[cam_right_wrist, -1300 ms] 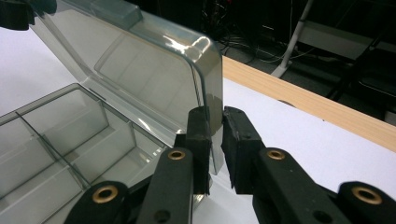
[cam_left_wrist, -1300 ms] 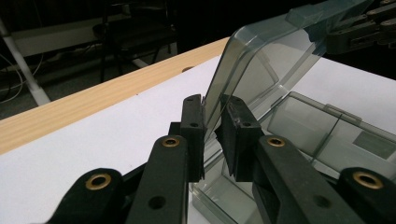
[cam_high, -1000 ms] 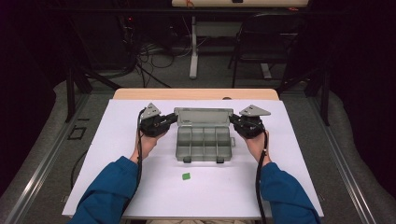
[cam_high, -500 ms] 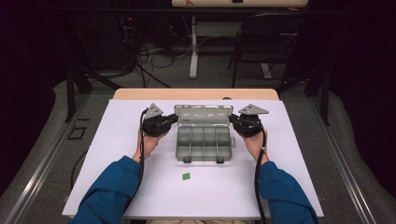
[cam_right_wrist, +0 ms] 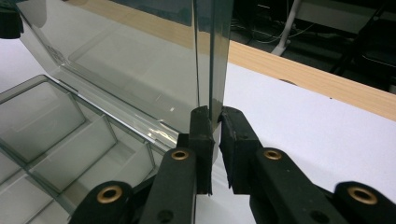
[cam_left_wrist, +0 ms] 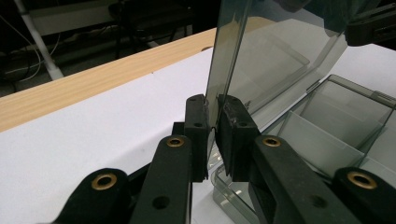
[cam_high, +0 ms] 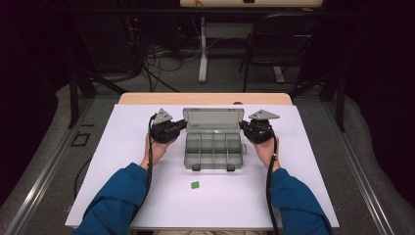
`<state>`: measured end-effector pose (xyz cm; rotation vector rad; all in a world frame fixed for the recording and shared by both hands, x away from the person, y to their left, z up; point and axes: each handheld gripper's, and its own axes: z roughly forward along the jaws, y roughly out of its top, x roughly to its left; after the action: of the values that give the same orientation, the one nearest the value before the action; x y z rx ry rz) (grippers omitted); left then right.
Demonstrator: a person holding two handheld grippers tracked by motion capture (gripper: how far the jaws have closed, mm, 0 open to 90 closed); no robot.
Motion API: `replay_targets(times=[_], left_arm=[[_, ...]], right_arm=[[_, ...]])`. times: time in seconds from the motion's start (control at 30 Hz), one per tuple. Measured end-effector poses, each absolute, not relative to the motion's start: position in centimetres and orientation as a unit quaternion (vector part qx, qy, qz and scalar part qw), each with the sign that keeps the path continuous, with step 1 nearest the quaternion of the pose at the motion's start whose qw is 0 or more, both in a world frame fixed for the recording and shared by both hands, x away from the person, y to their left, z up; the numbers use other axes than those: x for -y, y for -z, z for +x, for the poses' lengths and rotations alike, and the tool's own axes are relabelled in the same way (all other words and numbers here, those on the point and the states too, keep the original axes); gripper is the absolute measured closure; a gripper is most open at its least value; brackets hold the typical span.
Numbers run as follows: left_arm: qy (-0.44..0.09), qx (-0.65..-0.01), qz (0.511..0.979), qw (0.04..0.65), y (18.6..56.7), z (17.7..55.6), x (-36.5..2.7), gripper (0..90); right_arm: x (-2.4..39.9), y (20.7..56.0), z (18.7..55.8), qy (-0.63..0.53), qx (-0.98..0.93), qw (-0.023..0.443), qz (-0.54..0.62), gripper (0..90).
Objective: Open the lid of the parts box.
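A smoky clear compartment box (cam_high: pixel 214 149) lies open in the middle of the white table top, its lid (cam_high: pixel 214 120) standing up at the far side. My left gripper (cam_high: pixel 182 126) is shut on the lid's left edge, and my right gripper (cam_high: pixel 243 128) is shut on its right edge. In the left gripper view the left gripper (cam_left_wrist: pixel 214 105) pinches the thin lid (cam_left_wrist: pixel 280 51) above the box's dividers (cam_left_wrist: pixel 327 140). The right gripper view has the right gripper (cam_right_wrist: pixel 215 114) clamped on the lid (cam_right_wrist: pixel 130 60) beside the empty compartments (cam_right_wrist: pixel 56 135).
A small green piece (cam_high: pixel 195 184) lies on the white sheet (cam_high: pixel 122 161) in front of the box. The wooden table edge (cam_high: pixel 205 98) runs behind the lid. Beyond the table are a chair, desk legs and cables on the floor.
The lid stands slightly higher than a second ago. Both hands have stayed almost where they were.
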<state>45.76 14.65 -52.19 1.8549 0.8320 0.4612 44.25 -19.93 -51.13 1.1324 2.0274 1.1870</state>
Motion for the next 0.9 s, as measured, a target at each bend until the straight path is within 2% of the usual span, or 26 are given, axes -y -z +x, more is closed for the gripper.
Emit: replay_targets(times=[0.9], left_arm=[[-0.2, -0.359, 0.771, 0.487, 52.8, 46.8, -14.1, 82.5]], right_arm=[[19.7, 51.6, 45.6, -0.423, -0.755, 0.254, 0.432, 82.8]])
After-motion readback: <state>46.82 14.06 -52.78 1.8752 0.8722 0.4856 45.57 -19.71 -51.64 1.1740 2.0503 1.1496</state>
